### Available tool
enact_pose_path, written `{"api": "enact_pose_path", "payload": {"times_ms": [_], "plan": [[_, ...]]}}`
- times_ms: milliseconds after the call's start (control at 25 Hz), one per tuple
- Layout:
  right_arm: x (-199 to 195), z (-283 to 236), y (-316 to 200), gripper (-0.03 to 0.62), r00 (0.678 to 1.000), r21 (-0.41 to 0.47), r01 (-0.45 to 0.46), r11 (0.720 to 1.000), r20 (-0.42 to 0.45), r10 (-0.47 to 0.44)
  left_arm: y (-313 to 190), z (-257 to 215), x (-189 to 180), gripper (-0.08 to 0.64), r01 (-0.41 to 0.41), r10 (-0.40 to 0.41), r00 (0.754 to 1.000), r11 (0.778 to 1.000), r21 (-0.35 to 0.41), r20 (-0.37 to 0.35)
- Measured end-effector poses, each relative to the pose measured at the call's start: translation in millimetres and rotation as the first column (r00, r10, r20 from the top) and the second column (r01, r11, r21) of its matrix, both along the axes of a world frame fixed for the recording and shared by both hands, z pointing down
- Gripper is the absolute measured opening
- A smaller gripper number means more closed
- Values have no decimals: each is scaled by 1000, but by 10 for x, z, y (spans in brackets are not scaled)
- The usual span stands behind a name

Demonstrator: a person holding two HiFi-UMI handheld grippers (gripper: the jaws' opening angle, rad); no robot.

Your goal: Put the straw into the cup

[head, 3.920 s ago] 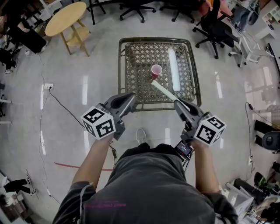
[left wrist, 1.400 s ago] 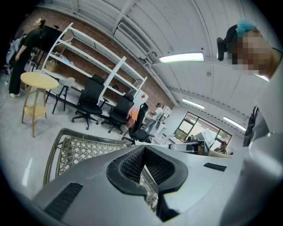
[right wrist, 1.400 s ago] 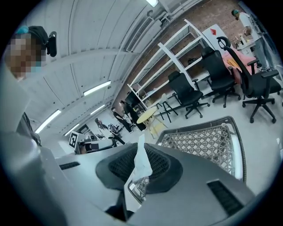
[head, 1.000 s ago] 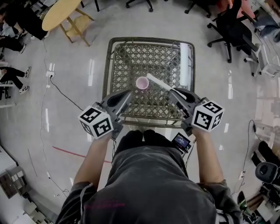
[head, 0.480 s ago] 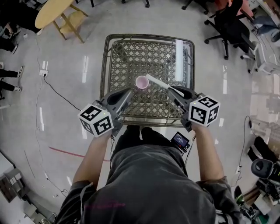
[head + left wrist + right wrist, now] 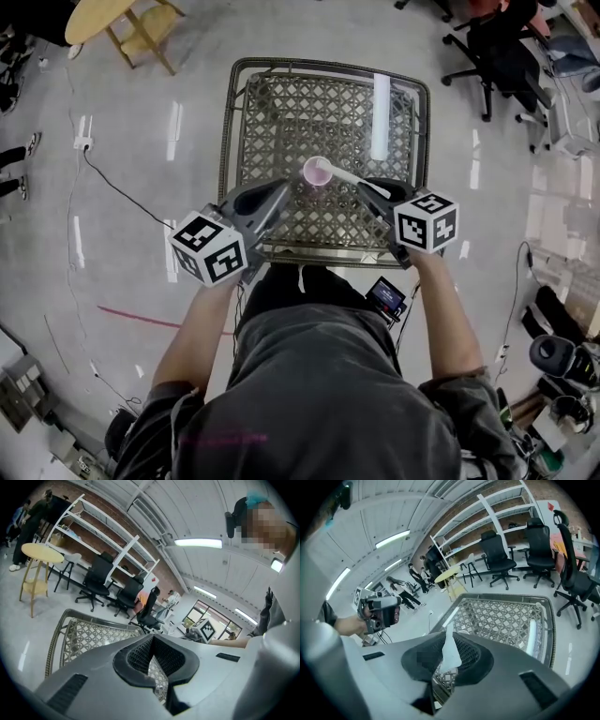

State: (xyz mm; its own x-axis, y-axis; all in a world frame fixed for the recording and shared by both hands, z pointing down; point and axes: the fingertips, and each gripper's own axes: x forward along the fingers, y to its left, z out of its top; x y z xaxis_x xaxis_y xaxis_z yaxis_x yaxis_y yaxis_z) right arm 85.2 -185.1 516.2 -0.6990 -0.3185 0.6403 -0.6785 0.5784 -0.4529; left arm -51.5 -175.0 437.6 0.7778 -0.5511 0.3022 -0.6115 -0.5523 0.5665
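One straw (image 6: 352, 177), one cup (image 6: 311, 180): pinching straw over cup in right hand-held gripper (image 6: 368, 190), holding left hand-held gripper (image 6: 278, 192) pressed together.

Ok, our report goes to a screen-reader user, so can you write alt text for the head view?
Seen from above, a person's right gripper holds a white straw in its jaws, the straw's far end at the mouth of a pink cup standing on a lattice-topped table. The left gripper hovers left of the cup, jaws shut and empty.
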Motion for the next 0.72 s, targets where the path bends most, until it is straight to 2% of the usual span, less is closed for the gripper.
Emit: {"api": "enact_pose_path", "payload": {"times_ms": [360, 720], "plan": [[-205, 533, -43, 48, 984, -50, 93, 994, -149, -100, -92, 131, -130, 8, -14, 13, 1000, 1000, -24, -13], [-294, 821, -5, 48, 969, -90, 118, 989, -209, -135, -54, 206, -190, 8, -31, 31, 999, 999, -42, -13]]}}
